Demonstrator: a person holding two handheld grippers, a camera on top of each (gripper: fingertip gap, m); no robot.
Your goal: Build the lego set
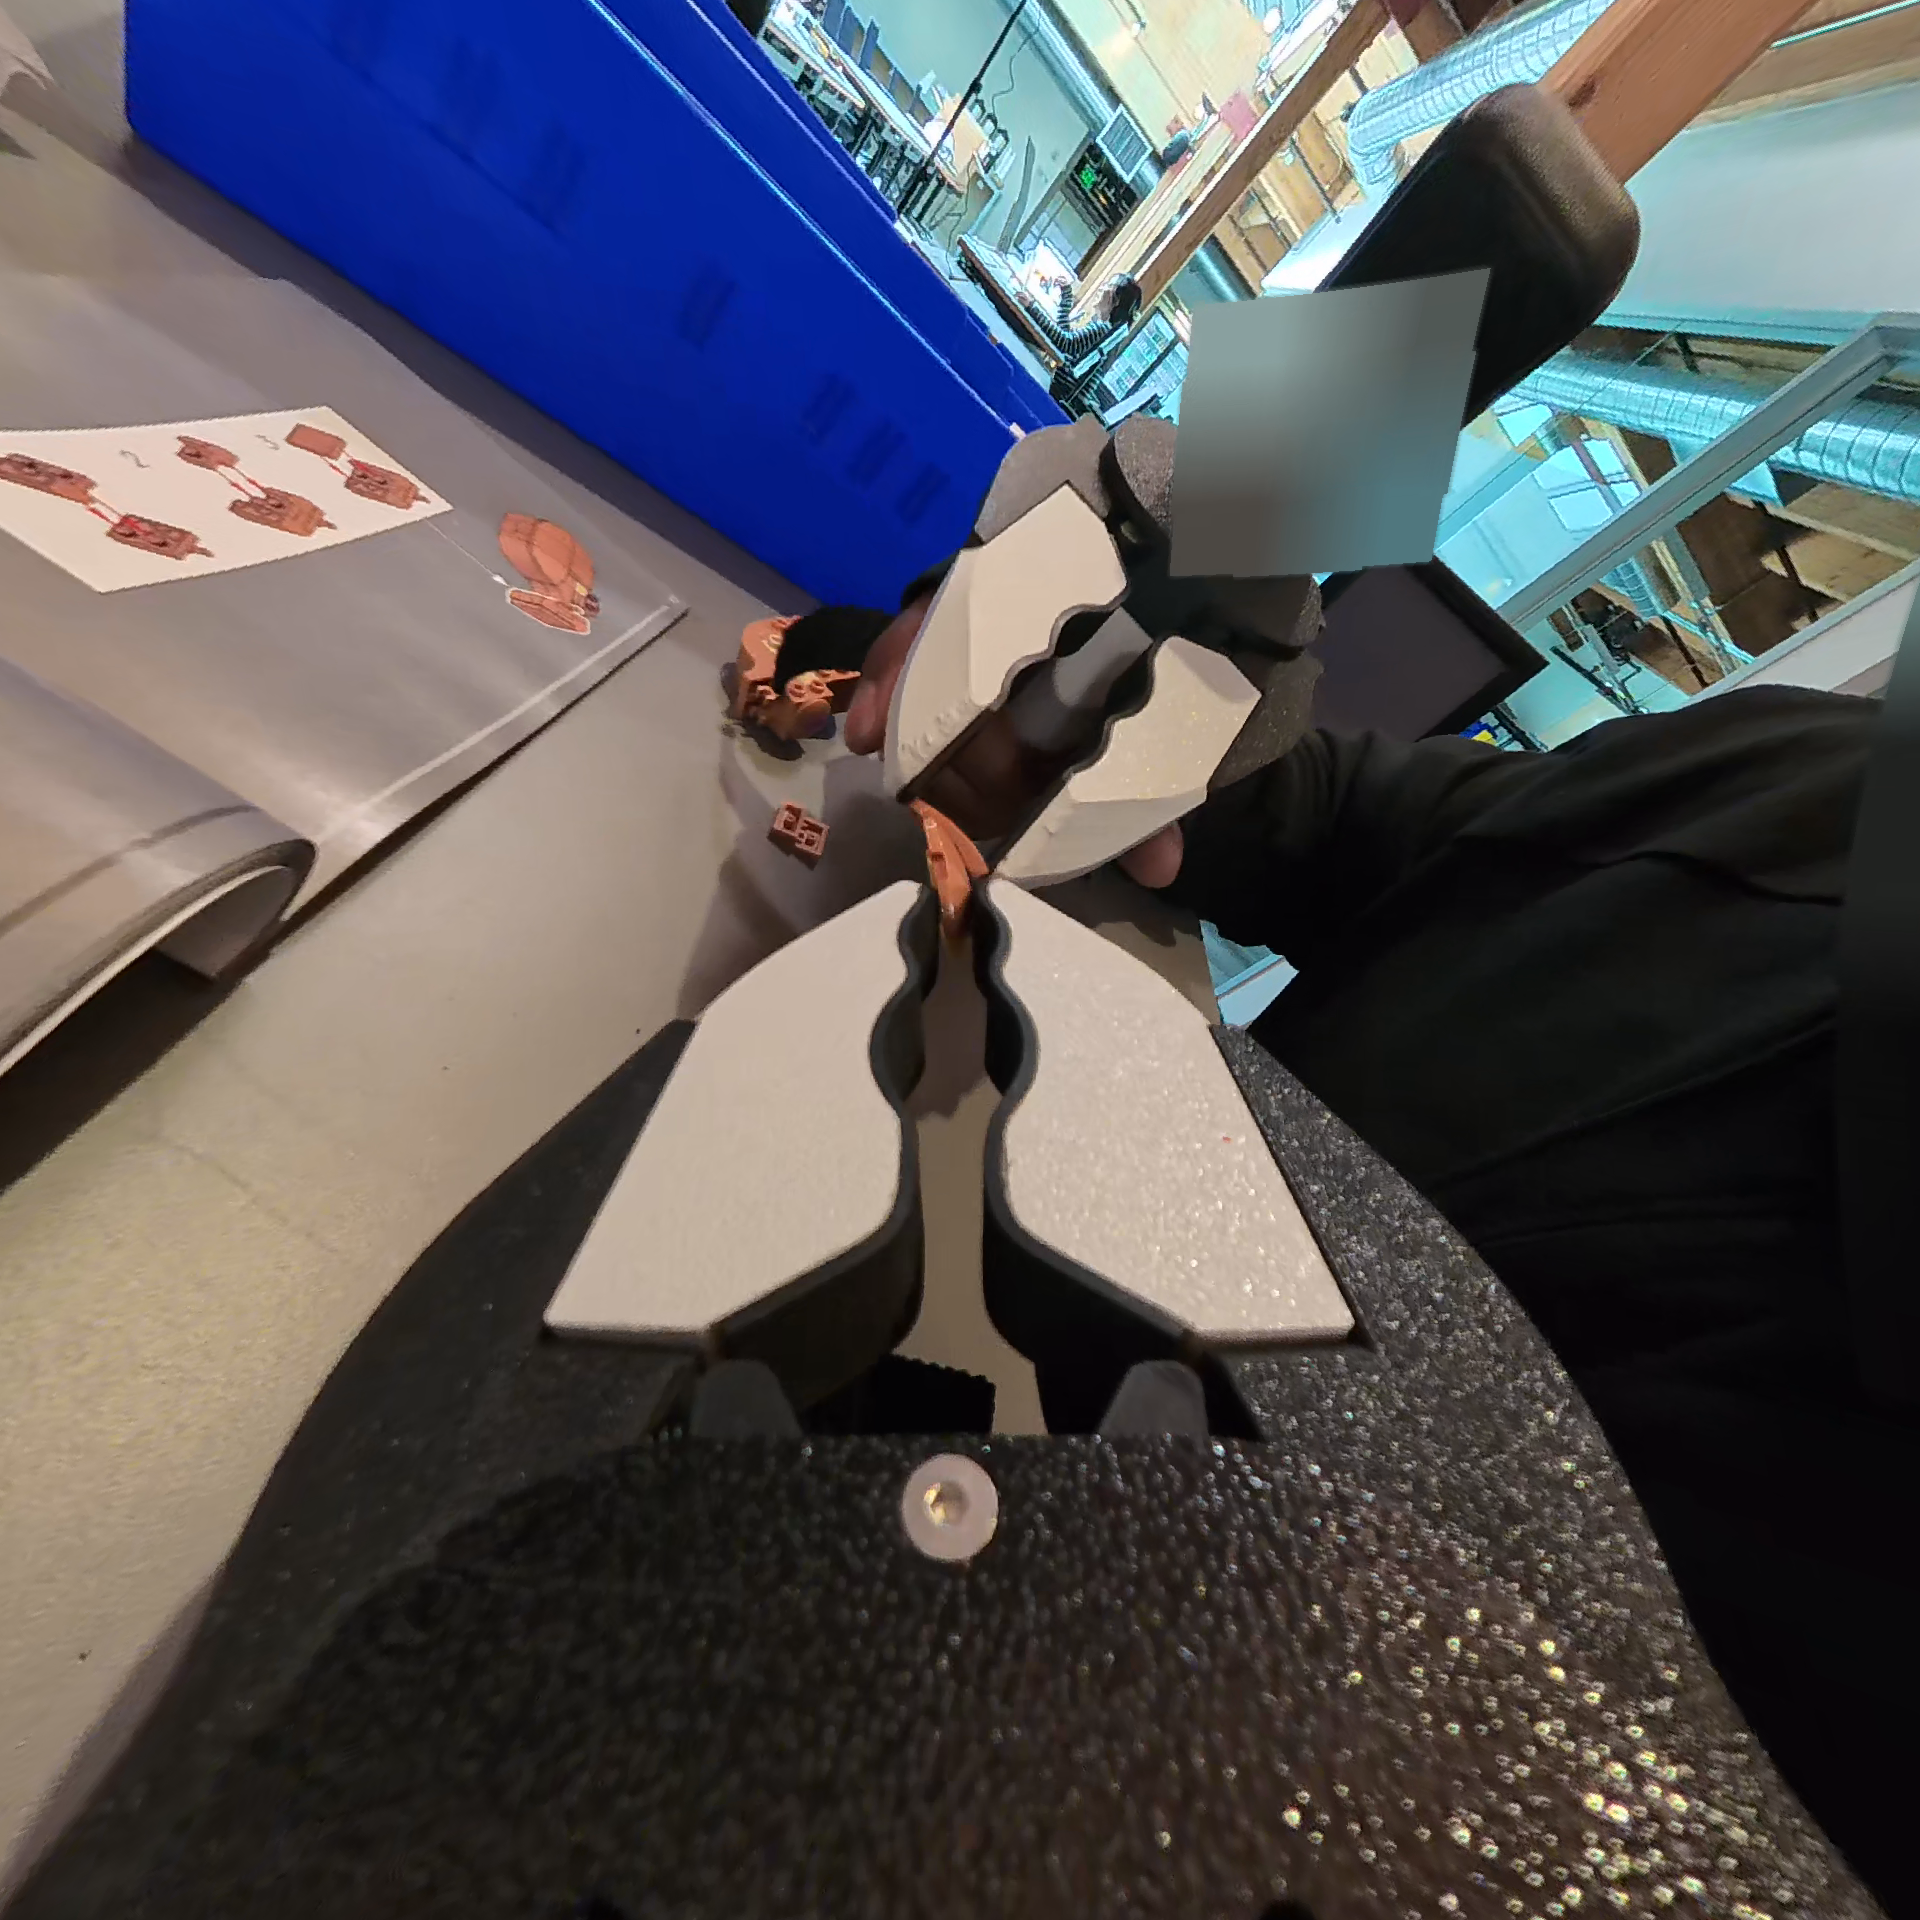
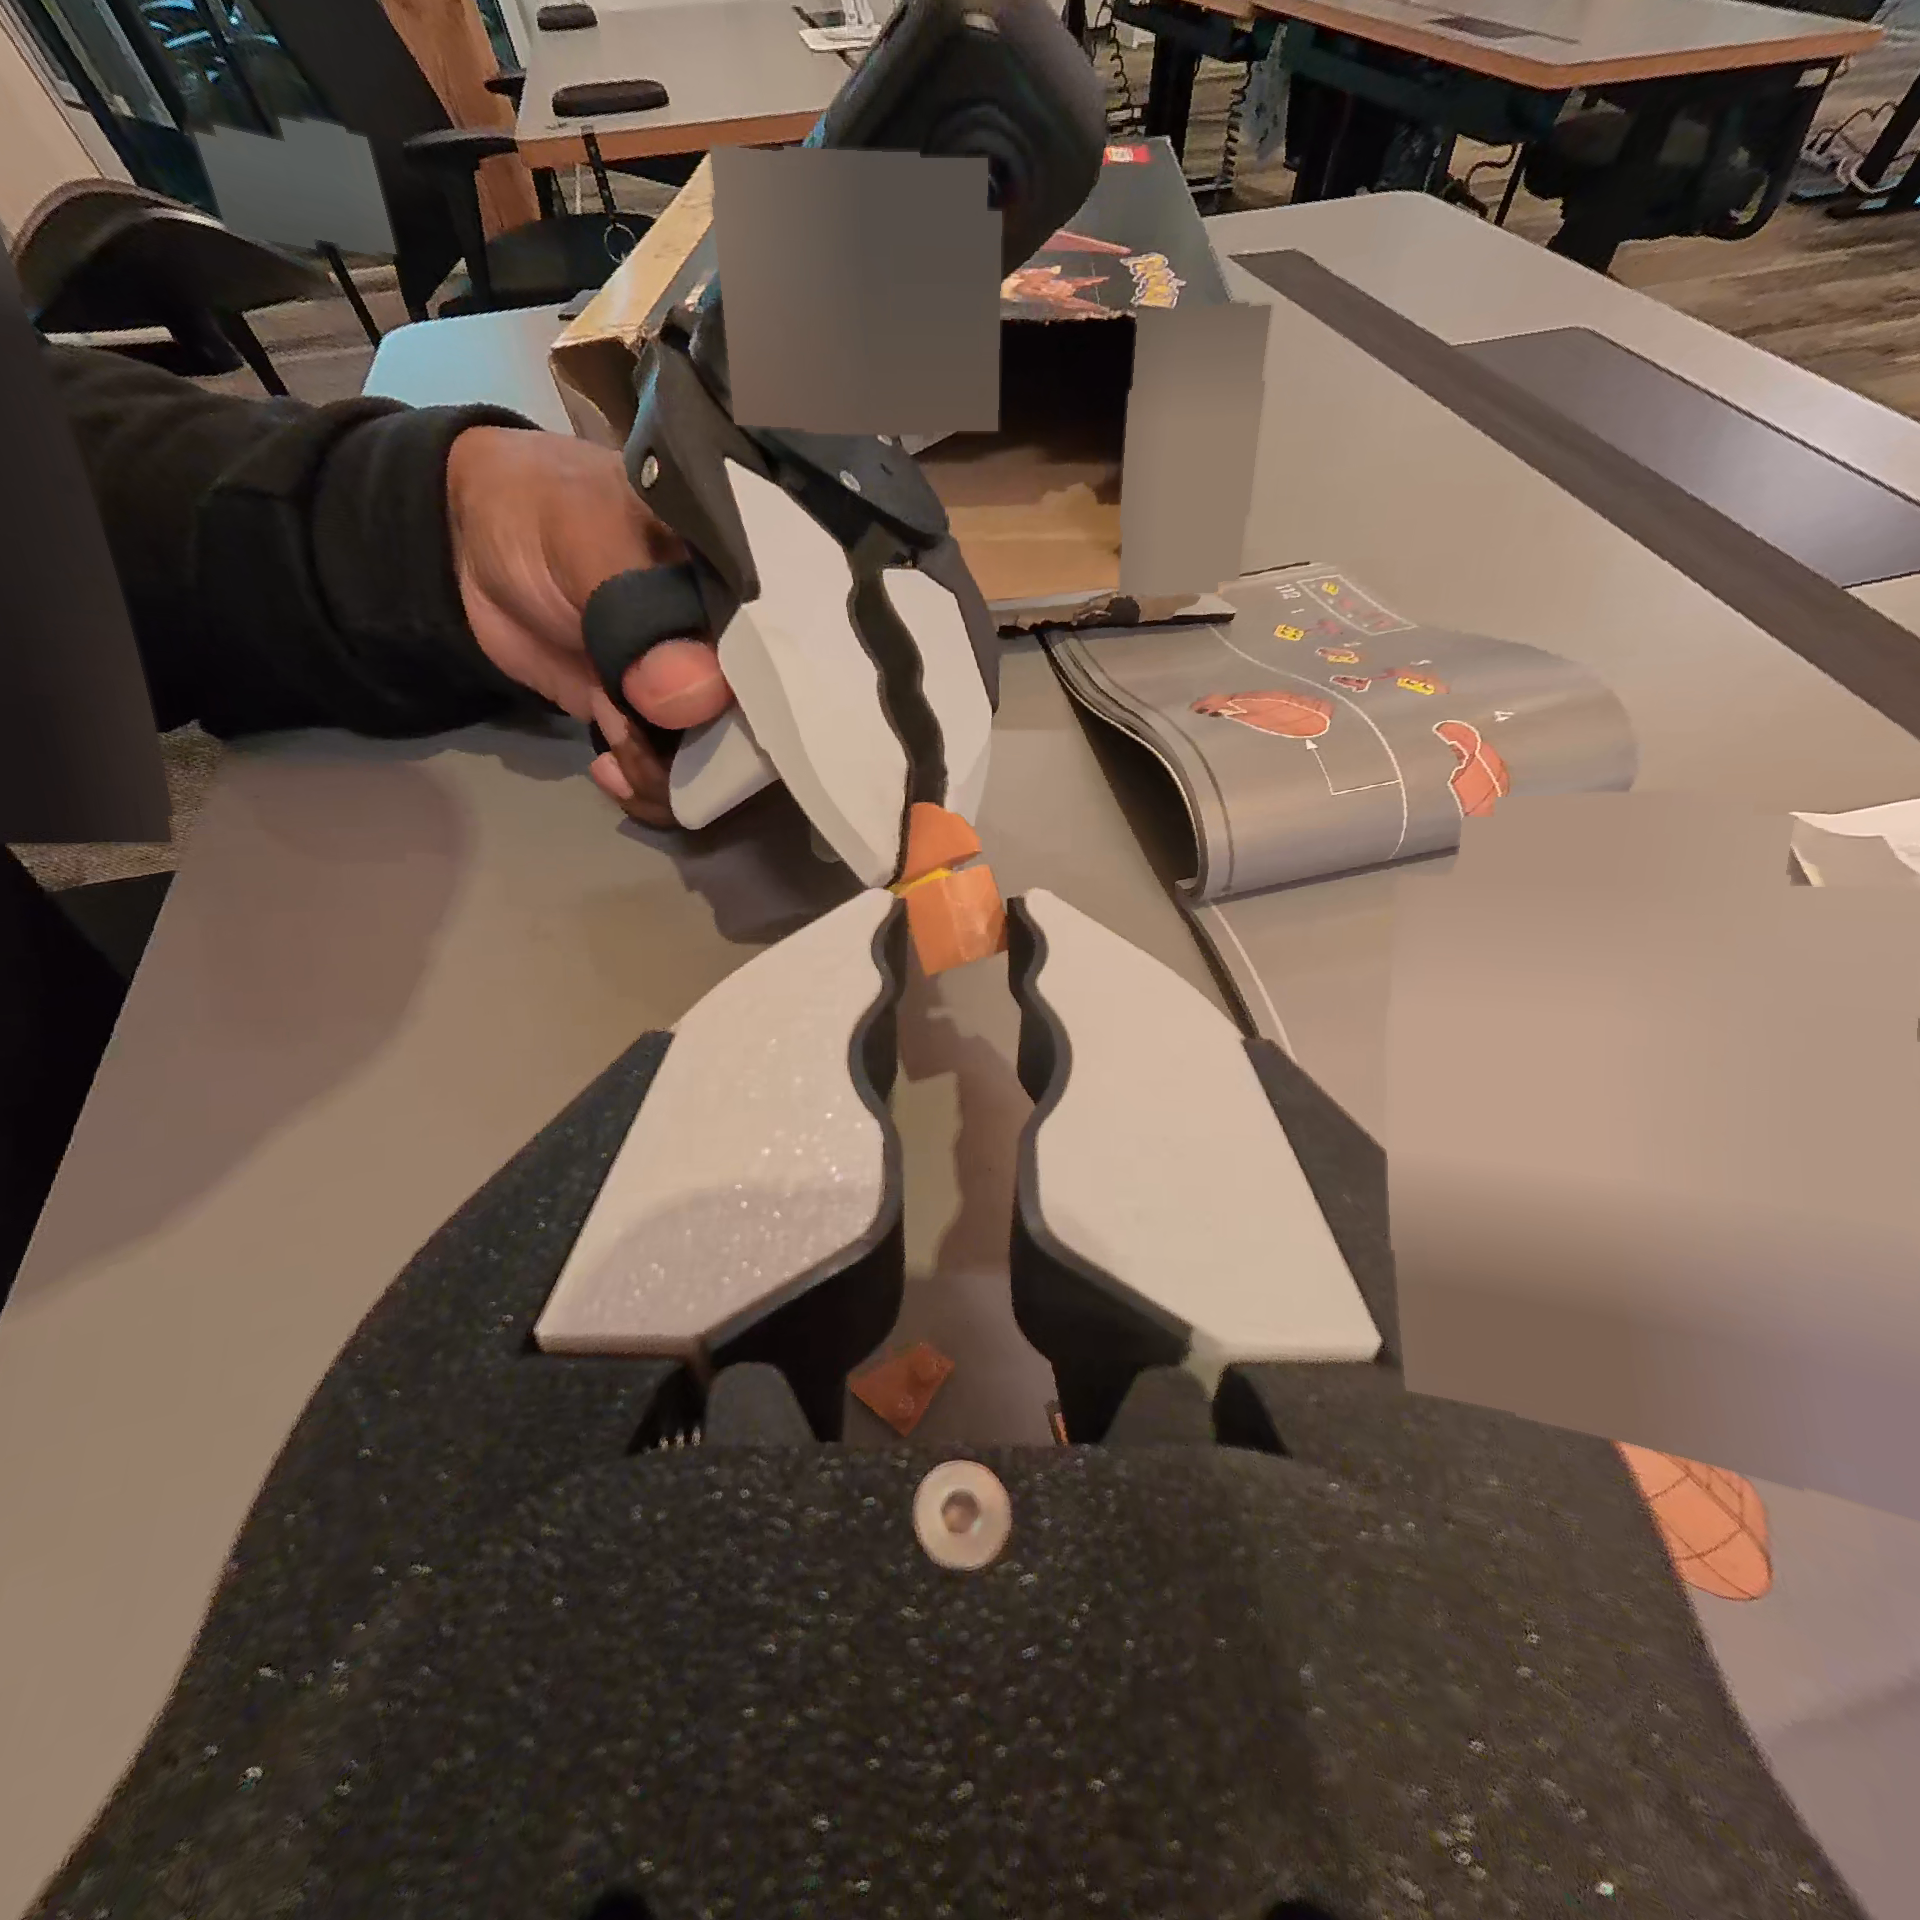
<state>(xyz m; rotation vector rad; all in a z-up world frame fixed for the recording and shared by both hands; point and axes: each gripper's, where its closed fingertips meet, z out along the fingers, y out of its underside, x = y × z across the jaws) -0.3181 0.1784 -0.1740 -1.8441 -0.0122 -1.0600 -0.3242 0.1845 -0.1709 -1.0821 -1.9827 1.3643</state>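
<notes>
My left gripper point(image 1: 951, 902) is shut on a small orange curved piece point(image 1: 948, 854), held above the grey table point(image 1: 312, 1143). My right gripper point(image 2: 954, 920) is shut on an orange block point(image 2: 956, 927). The two grippers meet tip to tip, so the pieces touch. In the right wrist view the left gripper point(image 2: 916, 826) comes in from the upper left, holding the curved piece point(image 2: 940, 834) on top of the block, with a bit of yellow point(image 2: 920, 883) between them. The right gripper point(image 1: 961, 823) shows in the left wrist view, tips down onto the piece.
An open instruction booklet point(image 1: 260, 582) lies on the table, also in the right wrist view point(image 2: 1351, 727). A partial brown build point(image 1: 790, 686) and a loose brown brick point(image 1: 798, 831) lie near a blue bin point(image 1: 520, 208). An open cardboard box point(image 2: 1039, 499) stands behind. A small orange plate point(image 2: 902, 1387) lies below the right gripper. My two grippers' fingertips are within a few centimetres of each other.
</notes>
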